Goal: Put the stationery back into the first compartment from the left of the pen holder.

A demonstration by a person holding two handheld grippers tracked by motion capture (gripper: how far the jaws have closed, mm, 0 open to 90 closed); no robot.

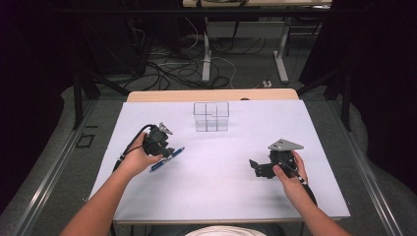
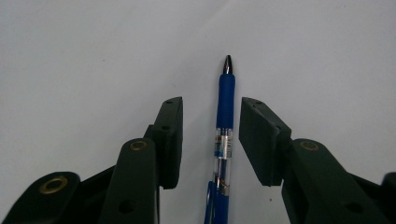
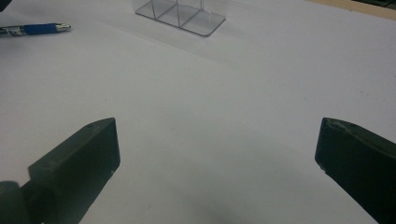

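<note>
1. In the left gripper view, the rear end of the pen (image 2: 224, 140) runs out of frame at the bottom edge; the print on its clear barrel is too small to read.
2. In the high view, my left gripper (image 1: 164, 147) and left hand (image 1: 140, 158) cover the middle of the pen, so I see only the two blue ends.
3. In the right gripper view, the clear divided box (image 3: 184, 13) is cut off at the top edge, and the pen is cut off at the left edge.
4. The pen lies flat on the white table (image 1: 221, 187), tip pointing away from my left gripper.
5. My left jaws stand apart, one on each side of the blue grip; neither pad (image 2: 261, 140) touches it.
6. My right gripper (image 1: 255, 167) is spread wide over bare table, well apart from the pen, holding nothing.
</note>
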